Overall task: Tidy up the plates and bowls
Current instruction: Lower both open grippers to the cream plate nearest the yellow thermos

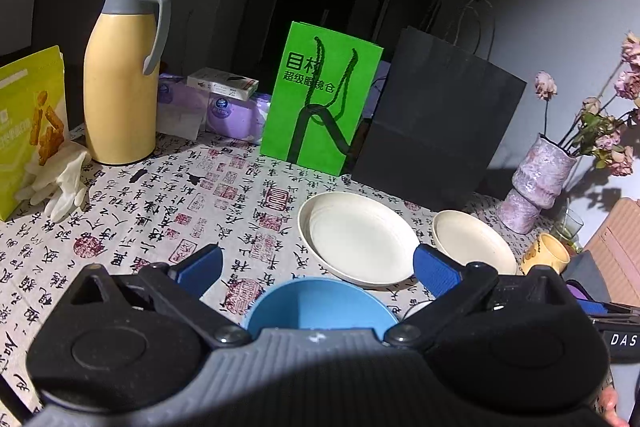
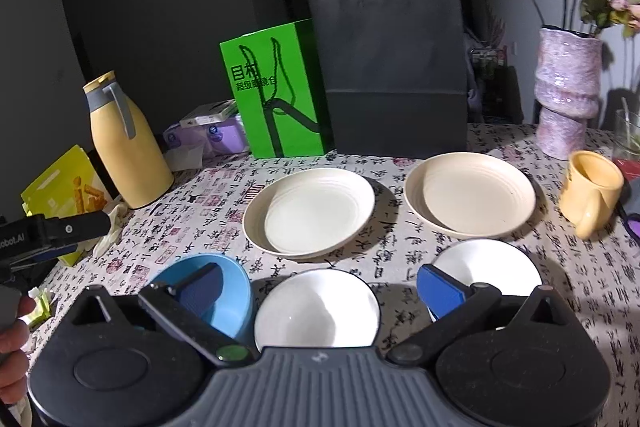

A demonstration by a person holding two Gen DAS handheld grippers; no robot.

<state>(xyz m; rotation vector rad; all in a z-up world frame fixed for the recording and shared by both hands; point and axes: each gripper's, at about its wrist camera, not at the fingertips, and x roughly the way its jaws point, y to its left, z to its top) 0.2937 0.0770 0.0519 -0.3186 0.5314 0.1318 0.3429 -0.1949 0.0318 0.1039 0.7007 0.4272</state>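
Note:
Two cream plates lie side by side on the patterned tablecloth: the left plate [image 2: 310,213] [image 1: 356,237] and the right plate [image 2: 470,195] [image 1: 472,241]. In front of them stand a blue bowl [image 2: 208,289] [image 1: 320,305], a white bowl [image 2: 316,309] and a second white bowl [image 2: 488,267]. My left gripper [image 1: 318,269] is open, hovering just above the blue bowl. My right gripper [image 2: 318,285] is open above the middle white bowl, its fingers spread over the blue bowl and the right white bowl. Neither holds anything.
Behind the plates stand a green paper bag [image 2: 276,91] and a black paper bag [image 2: 392,67]. A yellow thermos [image 1: 122,75], snack pouch [image 1: 30,123] and white gloves [image 1: 60,183] sit left. A pink vase [image 2: 566,91] with dried flowers and a yellow mug [image 2: 590,191] stand right.

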